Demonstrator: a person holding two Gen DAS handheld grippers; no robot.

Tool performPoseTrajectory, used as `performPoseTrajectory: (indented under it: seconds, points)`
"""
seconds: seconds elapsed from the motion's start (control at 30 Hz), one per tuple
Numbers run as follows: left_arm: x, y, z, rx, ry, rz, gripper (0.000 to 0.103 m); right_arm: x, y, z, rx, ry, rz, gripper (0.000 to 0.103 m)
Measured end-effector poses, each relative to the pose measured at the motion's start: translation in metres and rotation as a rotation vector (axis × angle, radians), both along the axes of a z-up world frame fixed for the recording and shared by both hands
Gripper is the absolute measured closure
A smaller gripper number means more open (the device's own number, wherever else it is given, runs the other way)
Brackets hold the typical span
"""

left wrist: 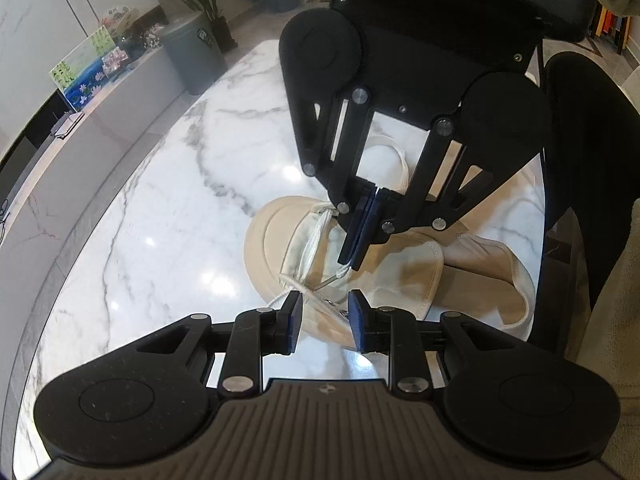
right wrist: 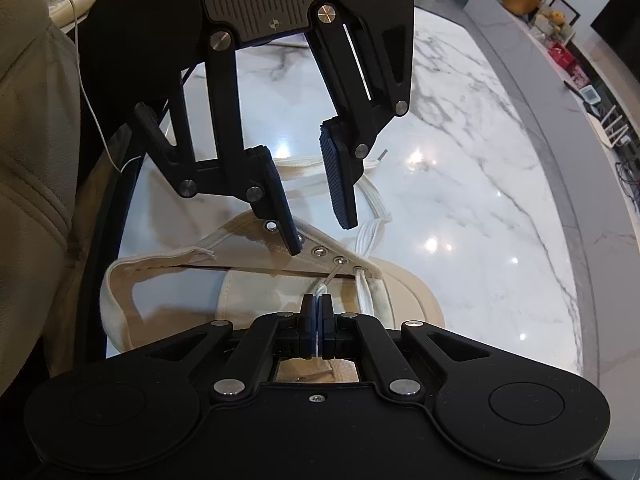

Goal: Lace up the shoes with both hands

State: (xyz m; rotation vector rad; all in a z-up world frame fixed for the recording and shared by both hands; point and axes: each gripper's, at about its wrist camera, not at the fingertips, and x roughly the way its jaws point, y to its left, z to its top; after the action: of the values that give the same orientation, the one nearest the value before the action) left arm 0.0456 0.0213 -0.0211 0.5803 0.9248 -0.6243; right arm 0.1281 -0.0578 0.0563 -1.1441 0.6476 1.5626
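A cream canvas shoe [left wrist: 400, 276] lies on the white marble table [left wrist: 168, 216], its toe toward the table's middle; it also shows in the right wrist view [right wrist: 248, 284]. My right gripper [right wrist: 318, 304] is shut on the white lace end [right wrist: 323, 289], whose metal tip [right wrist: 334, 272] points into an eyelet [right wrist: 340, 260]. The right gripper also shows in the left wrist view [left wrist: 350, 260]. My left gripper [left wrist: 325, 314] is open over the eyelet row, one finger on each side; it also shows in the right wrist view [right wrist: 320, 216]. The rest of the lace [right wrist: 370, 216] trails past the toe.
A black chair [left wrist: 592, 168] stands at the table's edge beside the shoe's heel. A grey bin [left wrist: 192, 56] and a potted plant [left wrist: 208, 0] stand on the floor beyond the table. A grey counter [right wrist: 560, 92] with small items curves around the far side.
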Motion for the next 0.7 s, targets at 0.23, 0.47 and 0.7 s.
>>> performPoseTrajectory:
  seconds: [0.23,0.47,0.7]
  points:
    - [0.003,0.003,0.000,-0.017,-0.002,-0.005,0.078,0.005,0.006,-0.003,-0.005,-0.006,-0.001,0.103]
    - [-0.005,0.017,0.015,-0.039,-0.027,-0.029,0.078,0.012,0.014,-0.004,0.006,-0.001,-0.035,0.103]
    - [-0.002,0.004,-0.010,0.148,-0.102,-0.101,0.078,0.011,0.021,-0.006,0.023,-0.004,-0.044,0.103]
